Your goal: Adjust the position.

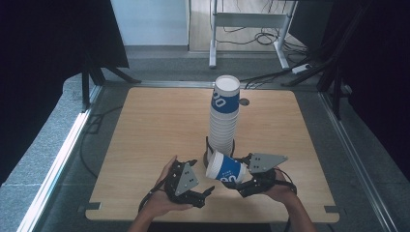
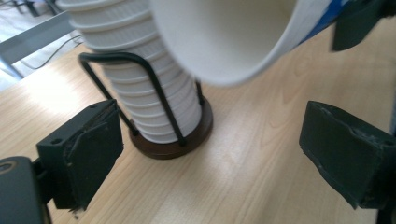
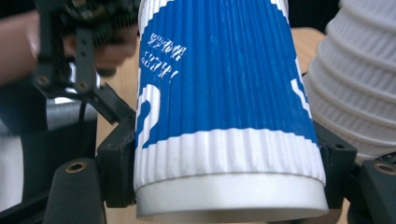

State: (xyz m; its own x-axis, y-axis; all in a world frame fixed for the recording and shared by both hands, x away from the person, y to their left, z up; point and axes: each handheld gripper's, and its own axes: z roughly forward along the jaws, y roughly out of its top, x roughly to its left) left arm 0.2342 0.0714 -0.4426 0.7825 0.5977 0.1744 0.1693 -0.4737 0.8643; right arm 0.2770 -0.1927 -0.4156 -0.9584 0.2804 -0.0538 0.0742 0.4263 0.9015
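The right gripper [image 1: 244, 180] pinches a blue cup [image 1: 225, 168]; left gripper [image 1: 205, 192] spread (nothing between), over the wooden surface [image 1: 154, 130] on grey floor [image 1: 58, 140].

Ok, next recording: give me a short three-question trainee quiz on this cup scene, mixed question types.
1. True or false: the right tongs are shut on the blue and white cup.
2. Multiple choice: the stack of cups stands in A) a cardboard box, B) a wire holder on a round dark base, C) a plastic tray.
3. Short answer: are the left tongs open or shut, and is anything between their jaws?

Key
1. True; in the right gripper view both jaws press on the cup's ribbed sides.
2. B.
3. Open; nothing is between them, and the held cup's open mouth faces them from above.
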